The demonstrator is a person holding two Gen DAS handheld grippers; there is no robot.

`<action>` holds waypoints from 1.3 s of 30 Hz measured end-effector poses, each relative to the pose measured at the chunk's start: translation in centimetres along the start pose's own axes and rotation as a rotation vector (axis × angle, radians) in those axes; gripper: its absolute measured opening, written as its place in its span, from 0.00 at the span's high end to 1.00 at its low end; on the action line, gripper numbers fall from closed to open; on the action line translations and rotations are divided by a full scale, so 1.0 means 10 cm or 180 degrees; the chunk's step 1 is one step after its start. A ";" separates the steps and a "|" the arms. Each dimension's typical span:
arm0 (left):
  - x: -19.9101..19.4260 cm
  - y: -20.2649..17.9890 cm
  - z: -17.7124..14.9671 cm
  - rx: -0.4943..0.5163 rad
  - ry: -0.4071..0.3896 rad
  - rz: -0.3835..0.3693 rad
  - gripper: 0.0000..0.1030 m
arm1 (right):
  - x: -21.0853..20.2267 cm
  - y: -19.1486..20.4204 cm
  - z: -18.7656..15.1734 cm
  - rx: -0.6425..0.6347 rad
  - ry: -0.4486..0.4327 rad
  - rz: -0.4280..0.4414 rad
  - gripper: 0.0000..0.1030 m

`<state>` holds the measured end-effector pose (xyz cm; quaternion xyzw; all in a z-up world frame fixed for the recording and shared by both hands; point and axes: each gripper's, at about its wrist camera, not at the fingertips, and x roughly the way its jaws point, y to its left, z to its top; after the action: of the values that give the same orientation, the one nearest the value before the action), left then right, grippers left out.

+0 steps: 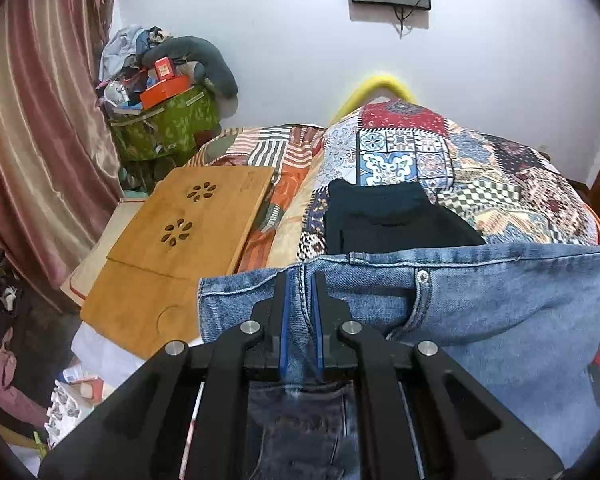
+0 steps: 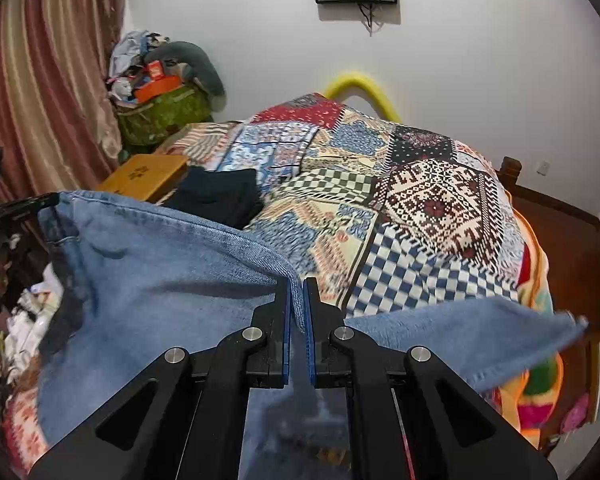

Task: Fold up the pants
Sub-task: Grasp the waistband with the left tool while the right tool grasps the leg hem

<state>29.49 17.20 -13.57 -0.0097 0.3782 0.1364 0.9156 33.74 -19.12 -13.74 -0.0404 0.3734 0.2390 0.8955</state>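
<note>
Light blue jeans [image 1: 480,312] hang lifted over the patchwork bedspread [image 1: 440,148], waistband up, metal button showing. My left gripper [image 1: 301,280] is shut on the waistband near the fly. In the right wrist view the same jeans [image 2: 152,280] stretch to the left, and my right gripper [image 2: 298,286] is shut on the denim's top edge. A loose flap of denim [image 2: 480,344] trails off to the right. The other gripper's black frame [image 2: 16,208] shows at the left edge, holding the far end of the waistband.
Folded dark clothes [image 1: 384,212] lie on the bed behind the jeans. A wooden lap tray [image 1: 180,240] rests at the bed's left side. A green bag heaped with things [image 1: 164,116] stands by the pink curtain [image 1: 32,120]. Clutter [image 1: 4,320] covers the floor at left.
</note>
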 end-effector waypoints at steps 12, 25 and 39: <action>-0.71 0.28 -0.73 -0.0135 -0.0075 -0.0187 0.91 | -0.64 0.38 -0.68 0.0020 0.0089 0.0246 0.95; -0.72 0.49 -1.73 -0.0324 0.0432 -0.0299 0.91 | -0.69 0.58 -1.38 0.0369 0.0396 0.0527 0.95; -0.95 0.49 -1.89 -0.0394 0.0588 -0.0753 0.84 | -0.75 0.62 -1.64 0.0638 0.0609 0.0580 0.72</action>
<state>8.76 17.30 -20.07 -0.1232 0.4479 0.0492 0.8842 15.76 -20.73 -19.70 0.0605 0.4810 0.2758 0.8300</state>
